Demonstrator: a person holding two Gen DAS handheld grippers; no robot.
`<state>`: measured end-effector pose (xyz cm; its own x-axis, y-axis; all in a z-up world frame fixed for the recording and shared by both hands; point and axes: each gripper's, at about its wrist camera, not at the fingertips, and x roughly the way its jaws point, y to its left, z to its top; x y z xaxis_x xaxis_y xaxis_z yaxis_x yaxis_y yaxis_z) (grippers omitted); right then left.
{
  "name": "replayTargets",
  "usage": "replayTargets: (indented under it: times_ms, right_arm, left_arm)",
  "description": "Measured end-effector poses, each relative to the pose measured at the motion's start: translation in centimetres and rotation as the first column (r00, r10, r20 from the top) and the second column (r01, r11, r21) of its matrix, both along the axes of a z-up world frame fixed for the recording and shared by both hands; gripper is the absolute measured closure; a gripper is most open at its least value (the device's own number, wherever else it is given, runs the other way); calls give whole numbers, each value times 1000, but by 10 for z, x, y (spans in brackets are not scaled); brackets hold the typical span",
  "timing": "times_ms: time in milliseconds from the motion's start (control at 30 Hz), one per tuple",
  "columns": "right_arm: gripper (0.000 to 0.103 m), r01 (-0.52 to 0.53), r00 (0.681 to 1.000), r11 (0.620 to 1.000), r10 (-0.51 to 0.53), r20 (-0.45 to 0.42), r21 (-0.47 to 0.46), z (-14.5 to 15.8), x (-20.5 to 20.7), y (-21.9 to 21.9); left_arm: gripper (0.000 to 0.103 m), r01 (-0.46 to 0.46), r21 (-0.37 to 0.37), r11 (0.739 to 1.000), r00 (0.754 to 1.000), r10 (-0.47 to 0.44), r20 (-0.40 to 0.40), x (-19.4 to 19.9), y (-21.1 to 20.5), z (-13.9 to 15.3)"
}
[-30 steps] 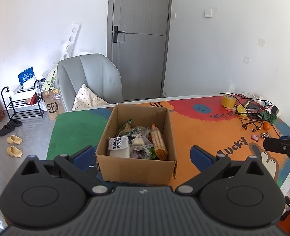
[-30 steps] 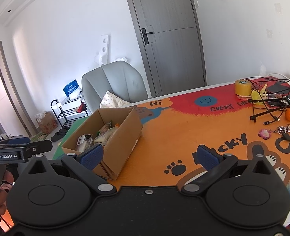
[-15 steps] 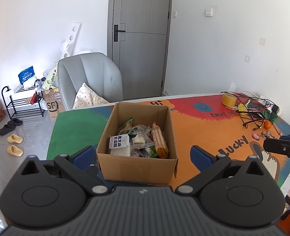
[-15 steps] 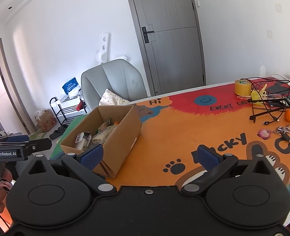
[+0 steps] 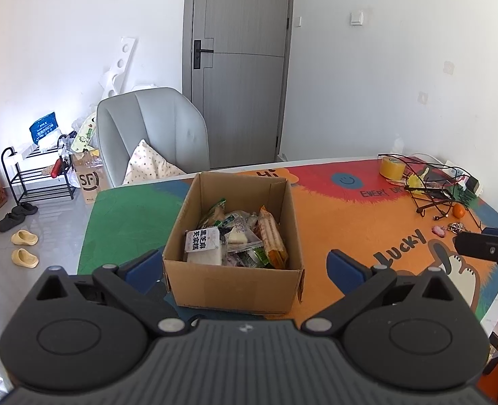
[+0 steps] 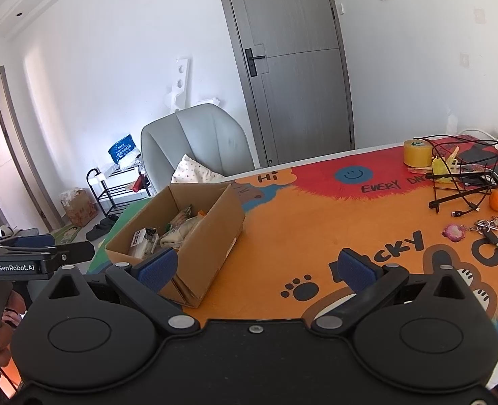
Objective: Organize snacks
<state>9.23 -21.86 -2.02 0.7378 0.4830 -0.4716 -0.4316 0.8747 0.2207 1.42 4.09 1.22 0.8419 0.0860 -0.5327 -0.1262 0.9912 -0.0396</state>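
An open cardboard box [image 5: 235, 283] stands on the colourful table mat and holds several snack packets [image 5: 235, 239], among them a white packet with black print and a long orange one. It also shows in the right wrist view [image 6: 211, 233]. My left gripper [image 5: 245, 266] is open and empty, held just in front of the box with its blue pads either side of it. My right gripper [image 6: 265, 266] is open and empty, to the right of the box above the orange mat.
A roll of yellow tape [image 6: 416, 152], a black wire rack with cables [image 6: 464, 175], a small orange [image 6: 496, 200] and keys [image 6: 485, 227] lie at the table's far right. A grey chair [image 5: 151, 135] with a cushion stands behind the table. A shoe rack [image 5: 39, 175] stands left on the floor.
Both grippers have shifted slightly, so the box sits a little farther right and lower in the right wrist view. Both stay open and empty.
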Motion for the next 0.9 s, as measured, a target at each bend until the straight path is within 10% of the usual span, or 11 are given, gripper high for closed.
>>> replayTargets:
  times_ms: [900]
  right_arm:
    - [0,-20,1000,1000,20,-10,-10,-1,-2,7]
  left_arm:
    - [0,23,5,1000,1000,-23,-3,1,-3,-1]
